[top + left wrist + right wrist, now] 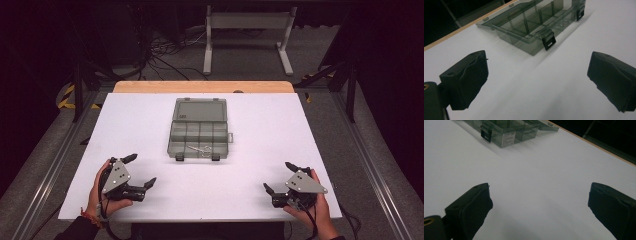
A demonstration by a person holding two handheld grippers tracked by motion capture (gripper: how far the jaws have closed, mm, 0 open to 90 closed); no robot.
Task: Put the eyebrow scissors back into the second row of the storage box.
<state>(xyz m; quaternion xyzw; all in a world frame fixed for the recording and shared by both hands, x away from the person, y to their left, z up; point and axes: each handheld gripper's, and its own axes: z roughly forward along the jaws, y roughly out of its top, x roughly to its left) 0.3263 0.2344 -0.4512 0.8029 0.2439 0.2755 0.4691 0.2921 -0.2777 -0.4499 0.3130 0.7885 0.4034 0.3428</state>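
High view: an open smoky-plastic compartment box (200,131) sits mid-tabletop (260,165), small metal bits (201,149) in its front row. Left tongs (141,170) and right tongs (278,176) rest near the front corners, both spread.

Left gripper view: spread jaws, box ahead (536,22).

Right gripper view: spread jaws, box far off (506,131).

A lab-like test rig: white table (260,150) amid dark frame rails (77,95), floor cables (165,55), hazard tape (65,97).

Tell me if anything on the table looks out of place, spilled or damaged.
Nothing stands out. The grey organizer box sits square on the white table with its lid open flat and a small metal item in the front compartments. Both grippers, left and right, rest open and empty.
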